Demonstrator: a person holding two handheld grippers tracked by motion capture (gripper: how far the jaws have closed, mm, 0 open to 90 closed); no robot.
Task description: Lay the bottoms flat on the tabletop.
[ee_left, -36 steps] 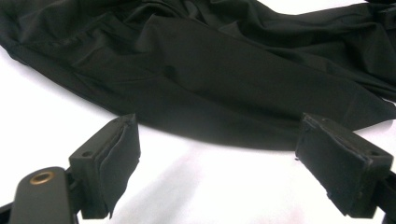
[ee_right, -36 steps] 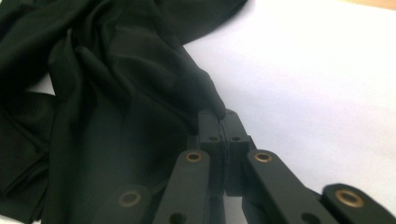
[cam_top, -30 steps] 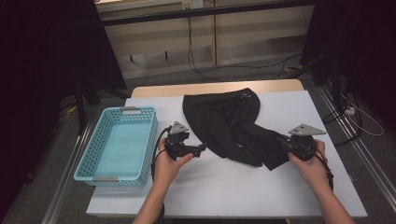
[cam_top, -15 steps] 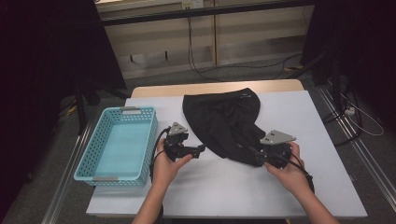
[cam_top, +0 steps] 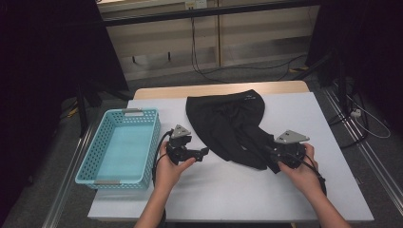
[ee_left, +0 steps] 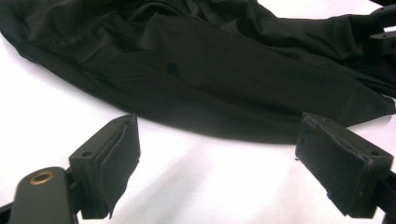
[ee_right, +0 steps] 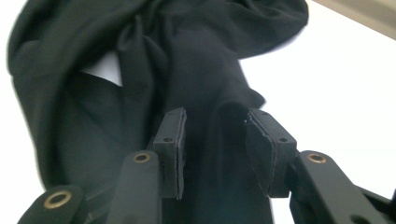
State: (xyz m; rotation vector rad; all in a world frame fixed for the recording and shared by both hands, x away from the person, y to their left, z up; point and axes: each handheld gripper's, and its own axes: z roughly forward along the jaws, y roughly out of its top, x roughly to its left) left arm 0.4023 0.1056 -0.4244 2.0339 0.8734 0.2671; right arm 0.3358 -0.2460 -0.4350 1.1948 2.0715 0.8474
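We have a black garment (cam_top: 228, 126) spread in a rumpled heap on the middle of the bench (cam_top: 237, 194), reaching from near the far edge down toward the right. Its lower right end lies between the jaws of our right gripper (ee_right: 212, 140). Those jaws have just been closing, but a gap still shows on either side of the cloth, so we judge the grip not yet made. Our left gripper (ee_left: 217, 161) hangs open just short of the garment's near left hem, nothing between its pads.

Judging by this, the work is at its start: the garment is neither folded nor lifted, and both grips are still to be taken.

A light blue basket (cam_top: 97, 166) sits empty along the left edge of the bench, well apart from the cloth. The left hand (cam_top: 171, 164) lies between basket and garment. Nothing else blocks the way.
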